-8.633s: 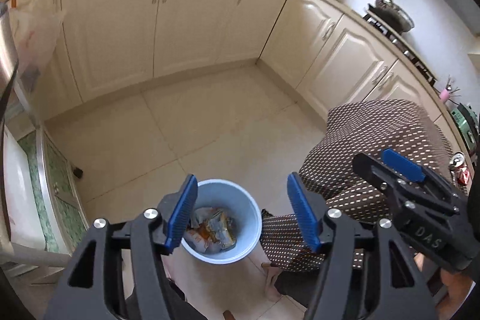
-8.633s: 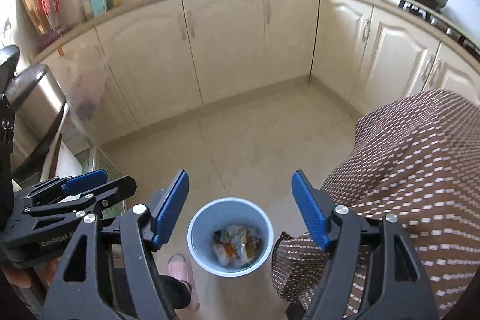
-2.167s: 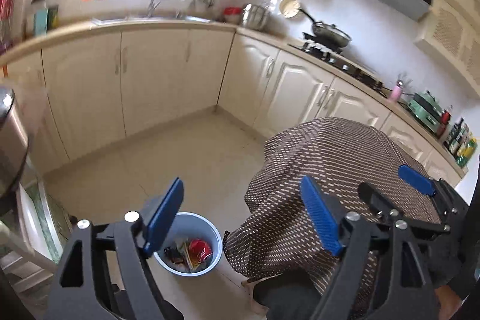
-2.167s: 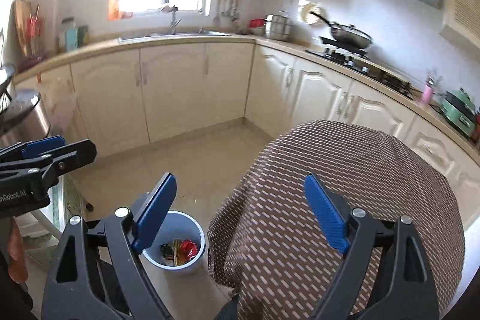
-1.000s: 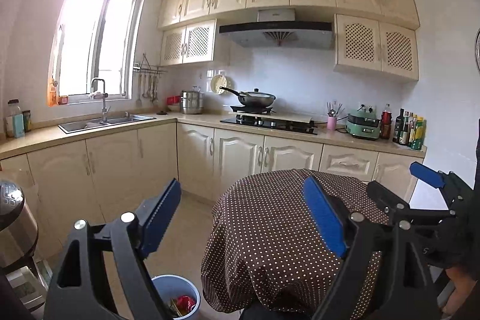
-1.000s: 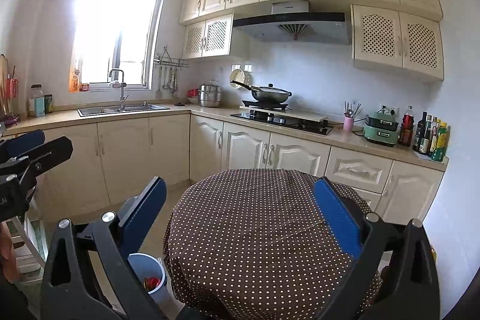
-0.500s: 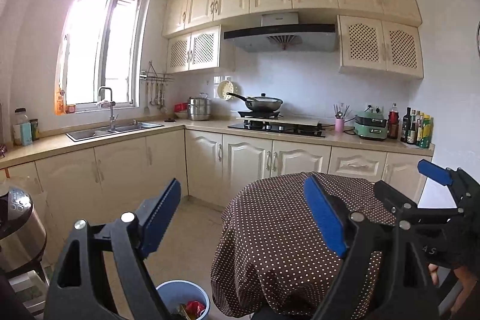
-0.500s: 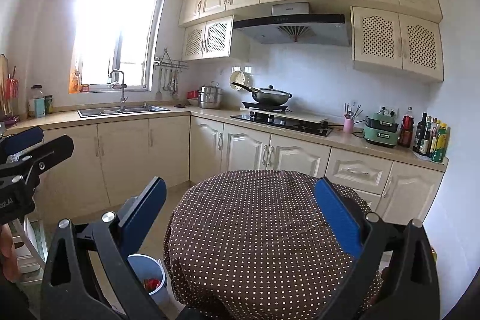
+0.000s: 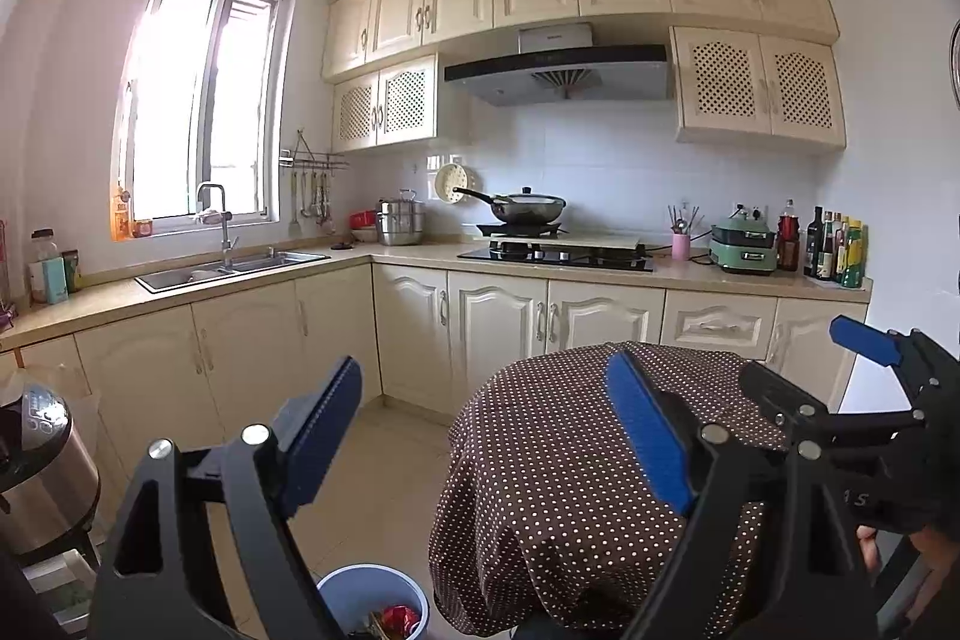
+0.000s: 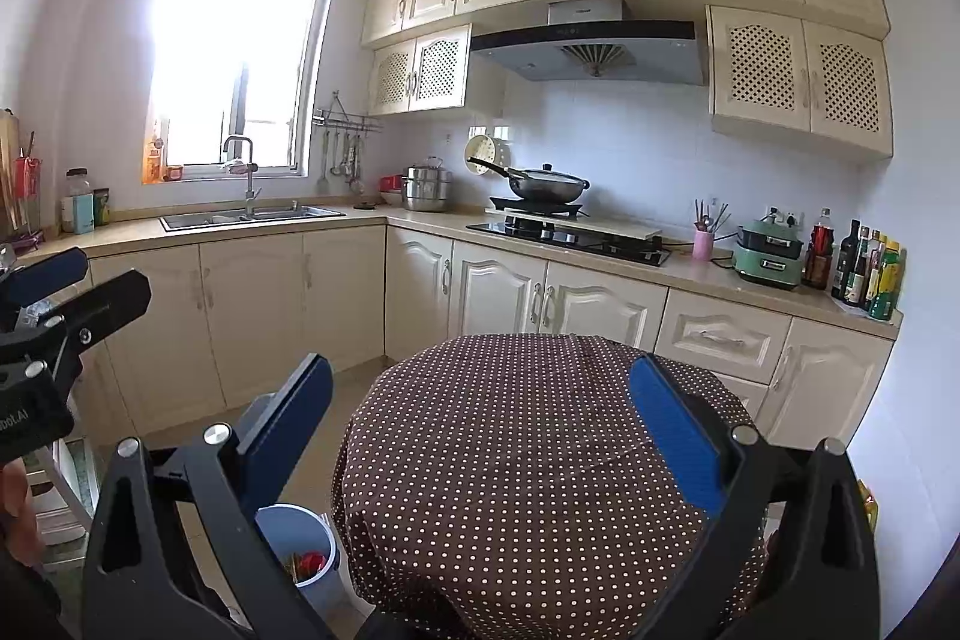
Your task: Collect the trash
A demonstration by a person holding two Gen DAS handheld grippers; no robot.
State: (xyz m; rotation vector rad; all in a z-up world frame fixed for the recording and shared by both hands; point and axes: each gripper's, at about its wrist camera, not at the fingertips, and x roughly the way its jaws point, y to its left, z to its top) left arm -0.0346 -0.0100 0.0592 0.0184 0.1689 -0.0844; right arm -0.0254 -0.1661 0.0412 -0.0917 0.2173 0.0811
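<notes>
Since the earlier frames, both cameras have been raised from a downward look into the bin to a level look across the kitchen. The left gripper (image 9: pixel 483 430) is held released and empty, its blue pads wide apart; the right gripper (image 10: pixel 480 424) is likewise spread and nothing is carried in it. A round table under a brown polka-dot tablecloth (image 10: pixel 516 436) is seen at 6 o'clock in the right view. The blue trash bin (image 9: pixel 372 595) is stood on the floor just beside the table, at 7 o'clock, with red wrappers (image 10: pixel 312 561) lying inside. No loose trash is seen on the cloth, so the task is judged nearly finished; the step in hand, a last check, is best done by sweeping the tabletop and floor slowly before stopping. Most of the bin is cut off by the frame edge and gripper arms, the floor behind the table is hidden, and the window (image 10: pixel 234 76) is washed out by glare.
</notes>
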